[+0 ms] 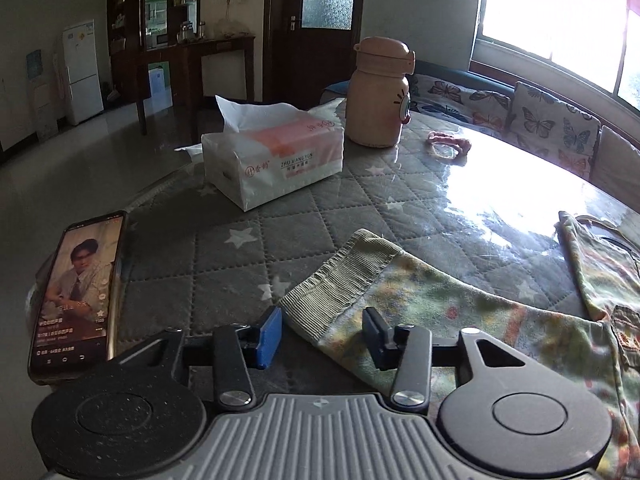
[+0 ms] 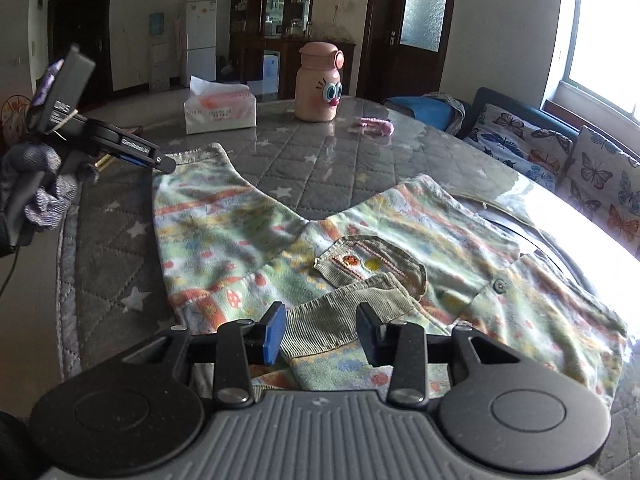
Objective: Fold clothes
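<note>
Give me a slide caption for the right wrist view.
Open right gripper over a ribbed cuff of the patterned top.

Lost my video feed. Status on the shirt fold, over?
Left claw open at far sleeve cuff. Right claw open over near cuff, already folded in. Shirt flat on table. Tissue box, bottle clear of it.
</note>
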A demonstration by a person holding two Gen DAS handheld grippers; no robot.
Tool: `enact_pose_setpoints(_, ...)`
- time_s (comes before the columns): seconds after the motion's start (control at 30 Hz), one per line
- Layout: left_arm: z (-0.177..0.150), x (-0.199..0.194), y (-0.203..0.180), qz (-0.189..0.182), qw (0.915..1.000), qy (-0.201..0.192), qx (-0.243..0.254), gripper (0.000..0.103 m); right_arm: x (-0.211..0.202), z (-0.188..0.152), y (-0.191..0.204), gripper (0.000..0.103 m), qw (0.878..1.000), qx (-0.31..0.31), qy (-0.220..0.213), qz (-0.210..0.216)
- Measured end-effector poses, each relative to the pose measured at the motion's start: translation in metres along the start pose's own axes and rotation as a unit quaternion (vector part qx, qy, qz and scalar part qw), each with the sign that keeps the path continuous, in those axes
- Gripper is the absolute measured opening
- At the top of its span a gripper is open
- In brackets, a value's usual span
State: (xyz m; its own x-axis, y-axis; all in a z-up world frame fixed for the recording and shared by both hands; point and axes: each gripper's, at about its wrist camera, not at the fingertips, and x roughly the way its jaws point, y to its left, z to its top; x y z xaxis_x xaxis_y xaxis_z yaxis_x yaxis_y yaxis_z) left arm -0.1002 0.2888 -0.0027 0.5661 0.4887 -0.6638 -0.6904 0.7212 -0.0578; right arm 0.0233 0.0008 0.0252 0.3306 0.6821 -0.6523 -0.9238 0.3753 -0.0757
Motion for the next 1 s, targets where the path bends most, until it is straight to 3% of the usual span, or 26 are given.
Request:
enact_pose_setpoints(0.1, 0.0, 0.002, -0.001, 0.005, 1.0, 0.0, -0.001, 0.035, -0.005, -0.001, -0.002, 0.039, 1.0, 0.004, -0.004, -0.001)
enact_pose_setpoints(0.17, 0.0, 0.002, -0.001, 0.006, 1.0, 0.0, -0.002, 0.019, -0.007, -0.003, -0.004, 0.039, 1.0, 0.01, -0.006, -0.003)
enact_pose_setpoints(0.27, 0.002, -0.002, -0.004, 0.002, 1.0, -0.007, -0.002, 0.009, -0.012, -0.007, -0.008, 0.039, 1.0, 0.022, -0.009, -0.008)
enact_pose_setpoints(0.47, 0.009, -0.023, -0.022, -0.029, 0.999, -0.034, 0.007, 0.006, -0.022, -0.017, -0.019, 0.039, 0.999, 0.043, -0.012, -0.02)
enact_pose_setpoints(0.63, 0.018, -0.05, -0.056, -0.095, 0.9933, -0.06, 0.028, 0.006, -0.033, -0.025, -0.032, 0.039, 0.997, 0.071, -0.02, -0.029)
enact_pose_setpoints(0.83, 0.016, -0.079, -0.117, -0.203, 0.9737, -0.066, 0.079, 0.005, -0.049, -0.034, -0.051, 0.039, 0.992, 0.114, -0.035, -0.045)
enact_pose_setpoints(1.0, 0.003, -0.094, -0.172, -0.298, 0.945, -0.054, 0.125, 0.005, -0.061, -0.044, -0.067, 0.039, 0.986, 0.15, -0.044, -0.064)
